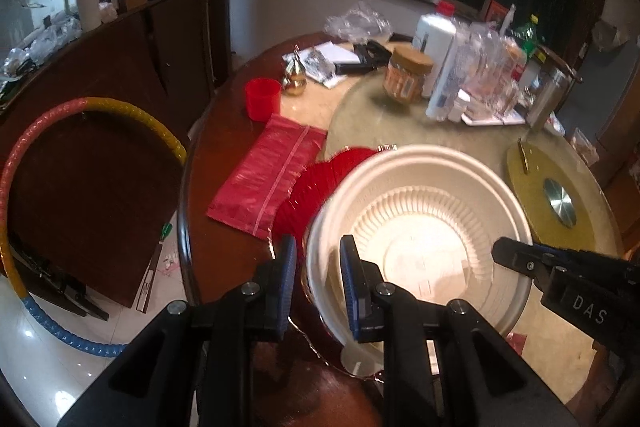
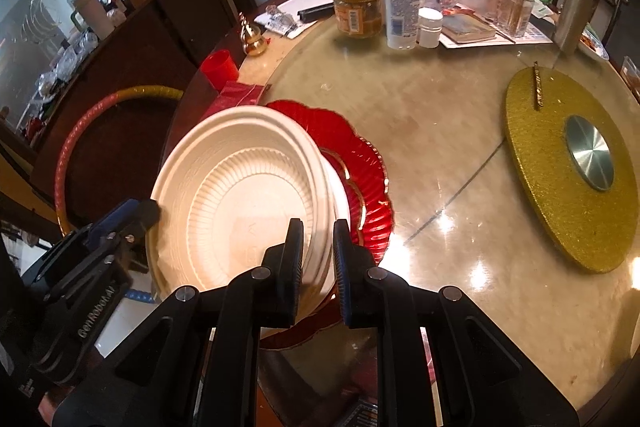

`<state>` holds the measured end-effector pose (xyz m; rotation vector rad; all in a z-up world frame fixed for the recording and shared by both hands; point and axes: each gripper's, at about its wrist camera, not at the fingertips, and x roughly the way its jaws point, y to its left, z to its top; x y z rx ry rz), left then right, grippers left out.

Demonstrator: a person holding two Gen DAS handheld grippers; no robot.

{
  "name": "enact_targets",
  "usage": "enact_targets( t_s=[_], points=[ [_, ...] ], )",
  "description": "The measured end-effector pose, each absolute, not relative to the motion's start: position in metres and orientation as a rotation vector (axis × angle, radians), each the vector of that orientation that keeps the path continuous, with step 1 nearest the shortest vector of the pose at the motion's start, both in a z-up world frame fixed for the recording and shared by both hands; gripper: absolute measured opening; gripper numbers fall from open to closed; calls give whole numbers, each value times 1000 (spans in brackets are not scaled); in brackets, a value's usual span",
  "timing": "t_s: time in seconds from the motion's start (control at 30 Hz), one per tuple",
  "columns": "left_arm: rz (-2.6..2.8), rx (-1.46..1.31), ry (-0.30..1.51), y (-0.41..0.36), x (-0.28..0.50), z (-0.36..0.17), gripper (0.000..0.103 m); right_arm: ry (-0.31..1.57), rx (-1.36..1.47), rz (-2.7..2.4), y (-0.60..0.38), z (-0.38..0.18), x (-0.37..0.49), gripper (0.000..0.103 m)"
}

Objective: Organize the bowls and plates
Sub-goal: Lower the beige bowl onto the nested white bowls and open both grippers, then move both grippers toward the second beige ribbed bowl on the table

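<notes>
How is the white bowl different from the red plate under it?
The white bowl is plain and deep, with fine ribs around its inner wall; the red plate is shiny, flat and scalloped with a gold edge. The white bowl is tilted, its rim between the fingers of the right gripper; the red plate lies flat on the table. Both are round tableware.

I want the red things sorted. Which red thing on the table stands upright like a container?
The red cup, beside the small gold ornament. The red plate and red bag lie flat.
</notes>
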<state>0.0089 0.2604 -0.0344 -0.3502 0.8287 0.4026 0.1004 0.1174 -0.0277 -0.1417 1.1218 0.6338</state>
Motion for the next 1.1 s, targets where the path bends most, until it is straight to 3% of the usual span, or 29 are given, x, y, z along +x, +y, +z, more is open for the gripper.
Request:
enact_targets(
  t_s=[0.03,0.1,0.17,0.27,0.5,1.1],
  points=[
    [407,-352,817,261,8,-32,33,1115,-131,632,114,-26,101,14],
    [417,-363,766,260,2,-24,63,1098,-97,633,106,-22,100,17],
    [429,-362,693,255,-5,-14,72,1079,-65,630,96,-18,100,25],
    [405,-332,628,240,-10,1,73,1048,-4,629,78,-12,99,37],
    [272,-255,547,193,-7,23,80,999,120,600,25,-10,96,37],
    [18,-99,762,63,44,-20,80,1041,298,330,-135,-66,90,37]
  ],
)
